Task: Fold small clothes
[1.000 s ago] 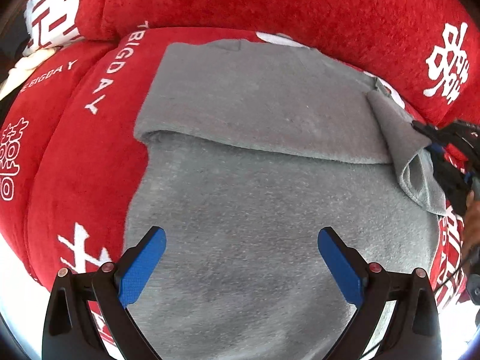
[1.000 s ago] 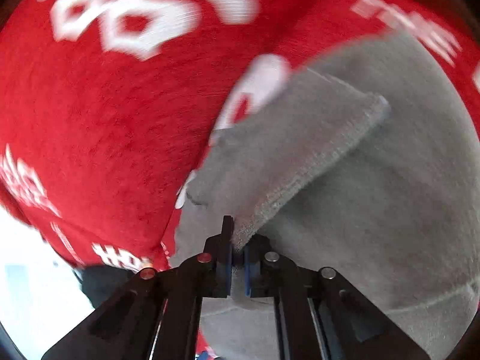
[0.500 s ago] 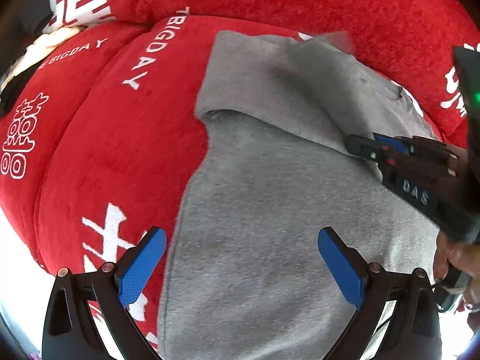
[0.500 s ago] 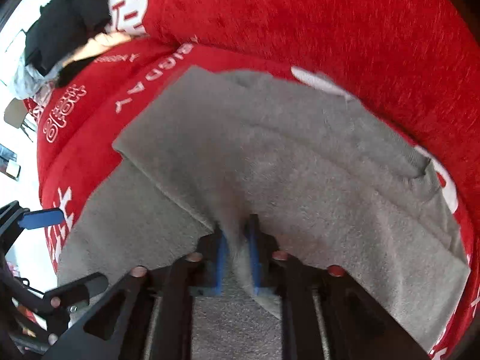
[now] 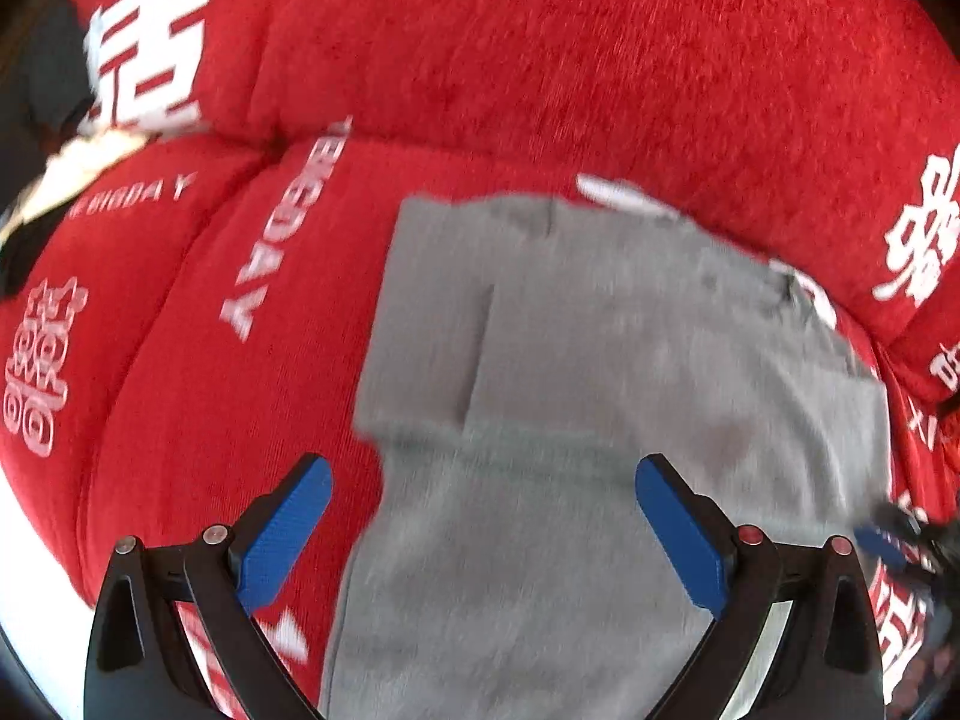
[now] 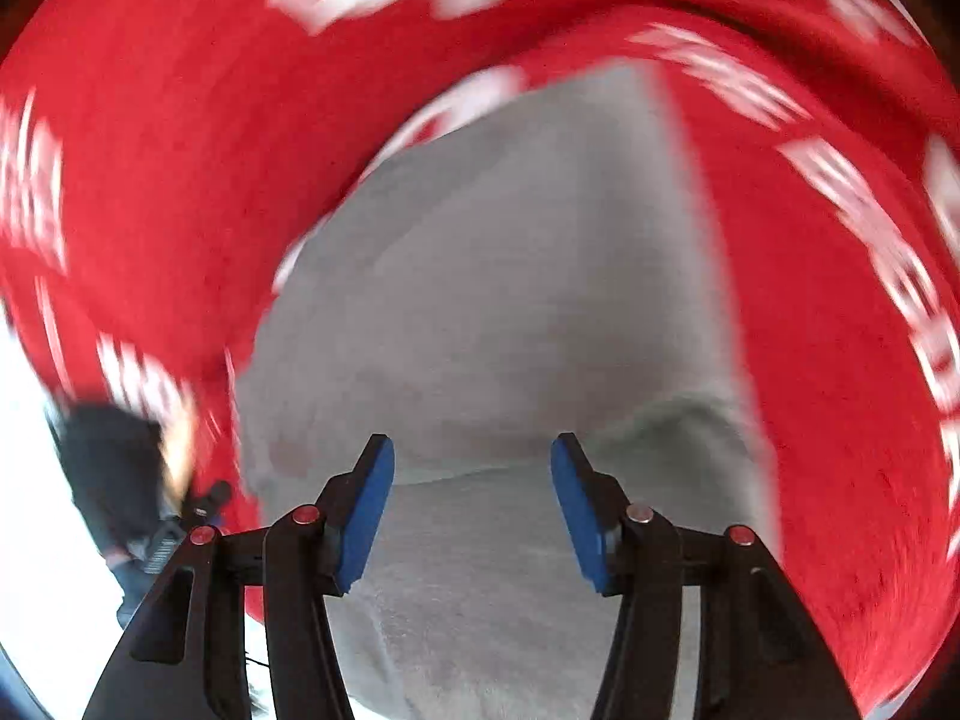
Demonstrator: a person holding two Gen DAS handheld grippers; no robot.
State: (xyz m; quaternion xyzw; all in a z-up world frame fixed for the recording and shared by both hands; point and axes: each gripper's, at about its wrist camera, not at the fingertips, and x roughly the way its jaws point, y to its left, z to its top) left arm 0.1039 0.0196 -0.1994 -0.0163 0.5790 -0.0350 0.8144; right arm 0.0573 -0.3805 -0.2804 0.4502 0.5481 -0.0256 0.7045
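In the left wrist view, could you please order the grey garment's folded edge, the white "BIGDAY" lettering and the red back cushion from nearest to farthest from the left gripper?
From the left gripper:
1. Folded edge of the grey garment, just ahead of the fingers.
2. "BIGDAY" lettering, farther, to the left.
3. Red back cushion, farthest, across the top.

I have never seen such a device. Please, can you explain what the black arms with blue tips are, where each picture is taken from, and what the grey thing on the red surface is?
There is no robot here. A person holds one hand tool in each hand, and each tool has two fingers with blue pads. A wide-angle camera on each tool looks forward along its fingers, so one picture comes from the left gripper and the other from the right gripper. Both are open and hold nothing. The grey thing is a grey garment, partly folded, lying on a red sofa cover with white printed lettering. The right picture is blurred by motion.
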